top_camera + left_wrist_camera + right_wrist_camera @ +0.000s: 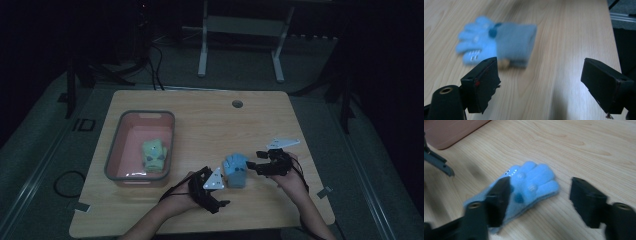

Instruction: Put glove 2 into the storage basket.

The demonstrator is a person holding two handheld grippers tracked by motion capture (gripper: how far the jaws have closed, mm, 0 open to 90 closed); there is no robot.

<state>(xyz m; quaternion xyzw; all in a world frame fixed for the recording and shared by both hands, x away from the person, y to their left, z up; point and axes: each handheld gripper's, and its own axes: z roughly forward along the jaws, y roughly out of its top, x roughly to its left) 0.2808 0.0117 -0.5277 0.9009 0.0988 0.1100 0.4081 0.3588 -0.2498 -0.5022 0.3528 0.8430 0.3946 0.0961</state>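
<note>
A light-blue glove lies flat on the wooden table between my two grippers. My right gripper stands at the glove's right side. In the right gripper view the glove's fingers lie between the spread jaws of the right gripper; the left jaw overlaps the glove and the right jaw stands apart from it. My left gripper is near the table's front, just left of the glove. Its jaws are wide apart with bare wood between them, and the glove lies beyond them, blurred.
A pink basin stands at the table's left and holds a green glove. Its corner appears in the right gripper view. A cable hole sits near the far edge. White stand legs rise behind the table.
</note>
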